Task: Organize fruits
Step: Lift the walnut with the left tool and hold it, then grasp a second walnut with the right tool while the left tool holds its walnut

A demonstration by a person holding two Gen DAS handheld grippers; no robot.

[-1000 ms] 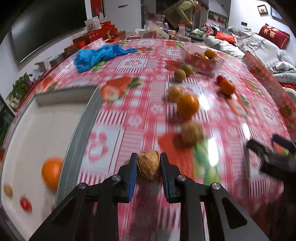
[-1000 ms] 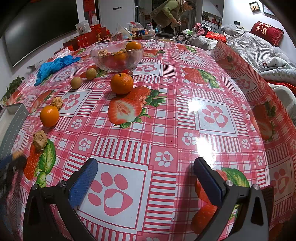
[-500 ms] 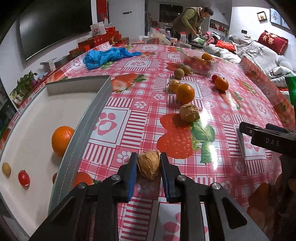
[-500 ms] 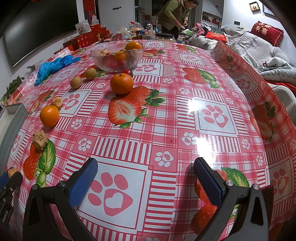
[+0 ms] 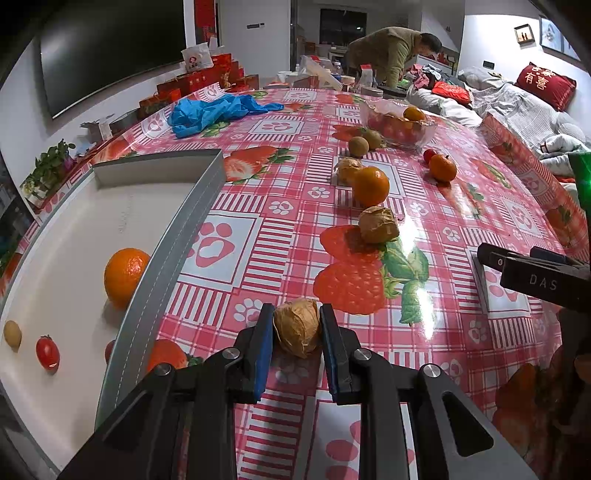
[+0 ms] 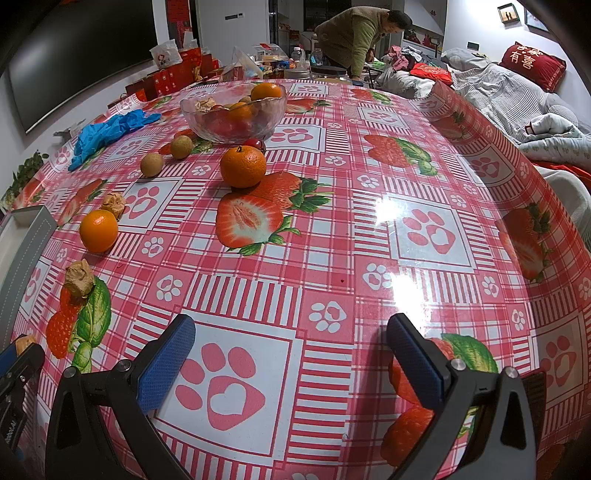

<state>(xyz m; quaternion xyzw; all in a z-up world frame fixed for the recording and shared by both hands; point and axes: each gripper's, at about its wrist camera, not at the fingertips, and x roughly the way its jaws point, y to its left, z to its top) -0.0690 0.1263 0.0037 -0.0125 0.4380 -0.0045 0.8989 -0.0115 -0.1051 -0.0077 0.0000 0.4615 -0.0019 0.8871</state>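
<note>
My left gripper [image 5: 296, 334] is shut on a tan papery husked fruit [image 5: 297, 326], held just above the tablecloth, right of the grey-rimmed white tray [image 5: 173, 236]. The tray holds an orange [image 5: 125, 275], a cherry tomato [image 5: 47, 351] and a small brown fruit [image 5: 12, 333]. On the cloth lie another husked fruit [image 5: 378, 224], oranges [image 5: 370, 185] and brown round fruits [image 5: 358, 146]. My right gripper [image 6: 291, 354] is open and empty over the cloth. A glass bowl [image 6: 233, 112] of fruit stands beyond an orange [image 6: 242, 166].
A blue crumpled bag [image 5: 214, 110] lies at the far left of the table. Red gift boxes [image 5: 207, 79] line the far edge. A person [image 6: 354, 35] bends over beyond the table. A bed [image 5: 517, 107] is on the right.
My left gripper, still holding the husked fruit, has drawn back and steadied beside the tray. The right gripper has stayed put.
</note>
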